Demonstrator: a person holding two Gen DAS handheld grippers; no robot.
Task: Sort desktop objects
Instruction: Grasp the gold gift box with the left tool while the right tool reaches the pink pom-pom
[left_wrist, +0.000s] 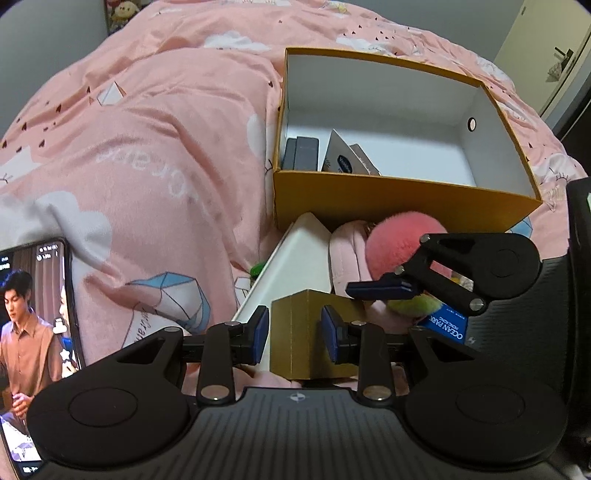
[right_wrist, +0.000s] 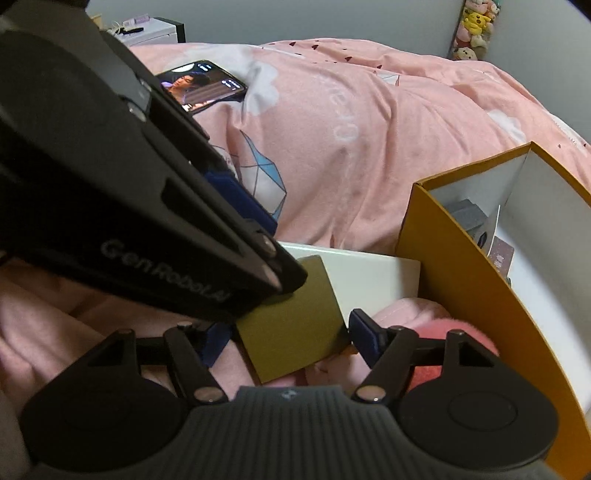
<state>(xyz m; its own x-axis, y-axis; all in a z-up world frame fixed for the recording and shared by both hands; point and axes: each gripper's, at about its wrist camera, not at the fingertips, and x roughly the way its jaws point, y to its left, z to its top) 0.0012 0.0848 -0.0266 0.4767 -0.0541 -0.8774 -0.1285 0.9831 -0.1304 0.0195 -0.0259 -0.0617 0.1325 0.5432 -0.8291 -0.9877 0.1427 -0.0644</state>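
A small gold box (left_wrist: 299, 332) sits between the blue pads of my left gripper (left_wrist: 295, 336); the jaws straddle it with small gaps, open. It also shows in the right wrist view (right_wrist: 291, 325), where my right gripper (right_wrist: 288, 339) is open around it, the left gripper's body (right_wrist: 110, 206) above. The orange storage box (left_wrist: 402, 199) with a white inside stands behind, holding a dark case (left_wrist: 301, 153) and packets (left_wrist: 345, 158). A pink pompom (left_wrist: 399, 243), a white box (left_wrist: 299, 254) and a blue Ocean Park card (left_wrist: 448, 326) lie near.
Everything rests on a pink quilt (left_wrist: 166, 147) on a bed. A phone (left_wrist: 33, 332) playing video lies at the left, also in the right wrist view (right_wrist: 203, 86). The right gripper's finger (left_wrist: 384, 290) reaches in from the right. Plush toys (right_wrist: 476, 26) and a door (left_wrist: 546, 62) stand behind.
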